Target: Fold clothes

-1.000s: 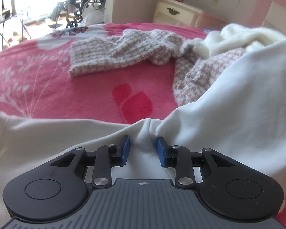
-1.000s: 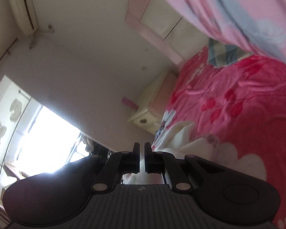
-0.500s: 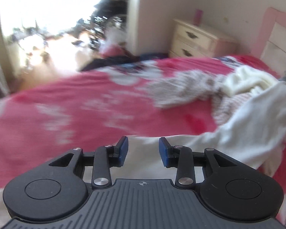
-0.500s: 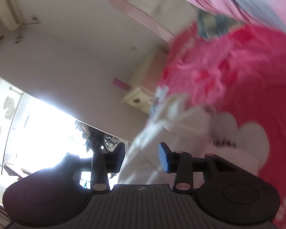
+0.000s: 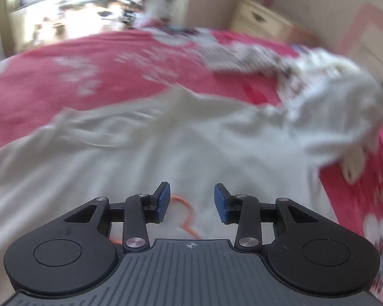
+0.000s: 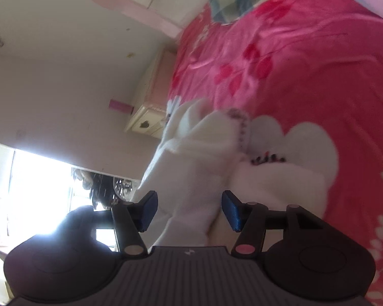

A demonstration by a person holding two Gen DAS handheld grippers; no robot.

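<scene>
While both claws gape, left gripper (image 5: pixel 192 202) over white garment (image 5: pixel 166 140), right gripper (image 6: pixel 189 210) astride it, red bedspread (image 5: pixel 38 81) beneath

Blown-out window (image 6: pixel 33 191) glare; left view motion-blurred, fisheye-warped edges.

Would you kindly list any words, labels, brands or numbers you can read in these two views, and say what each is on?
There is no readable text in either view.
White shirt: an orange line design, blurred, no letters.
Left hand-held gripper: a small crosshair mark, no words.
Right hand-held gripper: a small mark, too small to read.
</scene>
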